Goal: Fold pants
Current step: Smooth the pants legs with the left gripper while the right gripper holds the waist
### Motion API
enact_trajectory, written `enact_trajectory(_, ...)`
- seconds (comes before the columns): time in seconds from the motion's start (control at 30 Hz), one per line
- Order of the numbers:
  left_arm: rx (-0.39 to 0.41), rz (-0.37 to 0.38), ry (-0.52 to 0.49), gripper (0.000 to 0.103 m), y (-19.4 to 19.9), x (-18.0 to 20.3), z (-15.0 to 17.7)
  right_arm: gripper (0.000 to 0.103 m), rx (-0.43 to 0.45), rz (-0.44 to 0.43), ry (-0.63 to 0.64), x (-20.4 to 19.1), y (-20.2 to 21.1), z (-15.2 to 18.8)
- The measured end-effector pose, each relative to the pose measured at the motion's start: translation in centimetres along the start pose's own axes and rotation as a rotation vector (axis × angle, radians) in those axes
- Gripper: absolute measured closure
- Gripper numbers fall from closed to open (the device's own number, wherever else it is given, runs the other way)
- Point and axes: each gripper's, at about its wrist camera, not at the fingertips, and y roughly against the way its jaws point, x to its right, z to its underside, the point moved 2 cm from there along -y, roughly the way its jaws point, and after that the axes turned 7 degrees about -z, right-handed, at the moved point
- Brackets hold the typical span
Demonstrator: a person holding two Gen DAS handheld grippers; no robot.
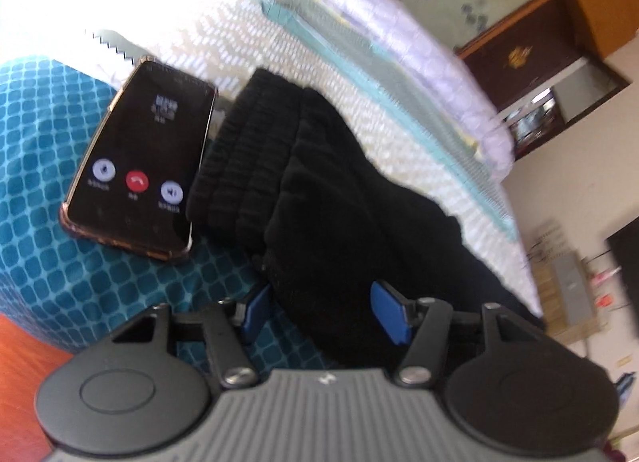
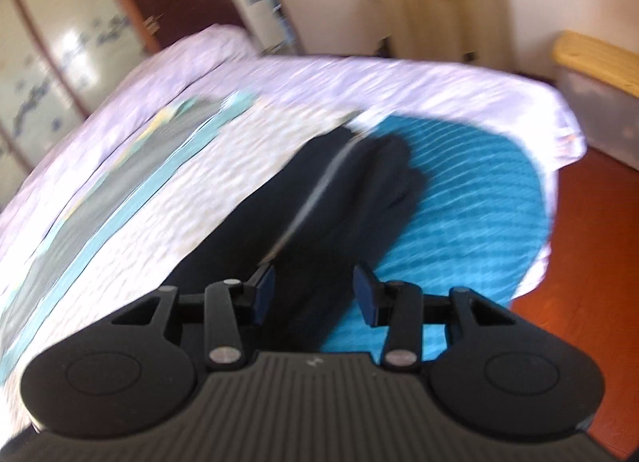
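Observation:
Black pants (image 1: pixel 319 190) lie on the bed, their ribbed waistband toward the phone. My left gripper (image 1: pixel 323 312) is open, its blue pads on either side of the pants' near edge, with fabric between the jaws. In the right wrist view the pants (image 2: pixel 339 190) stretch away along the bed with a grey side stripe. My right gripper (image 2: pixel 315 292) is open and straddles the near end of the pants. The view is blurred.
A smartphone (image 1: pixel 135 158) with a call screen lies on the teal blanket (image 1: pixel 48 166) next to the waistband. A white patterned bedspread (image 2: pixel 167 166) and folded grey-teal bedding (image 2: pixel 120 182) lie beyond. A wooden wardrobe (image 1: pixel 519 42), a storage bin (image 2: pixel 599 102) and the red floor (image 2: pixel 591 242) surround the bed.

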Motion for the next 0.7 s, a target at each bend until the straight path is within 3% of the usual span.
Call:
enact_trajectory(0.27,-0.029,-0.083,0.006,0.046,0.3,1.8,0.8,0.054,0.027,-0.049,-0.240,7.2,-2.2,-2.8)
enact_trajectory(0.5,-0.014,-0.139,-0.031,0.046,2.5,4.8,1.5,0.049,-0.011,-0.172,-0.370,9.1,-6.7,-3.5)
enact_trajectory(0.67,-0.007,-0.142,-0.098,0.046,2.0,8.8,0.8,0.049,-0.030,-0.246,-0.386,8.9,-9.0,-3.8)
enact_trajectory(0.7,-0.007,-0.149,-0.112,0.046,1.5,9.6,0.7,0.053,-0.034,-0.245,-0.376,8.7,-9.3,-3.9)
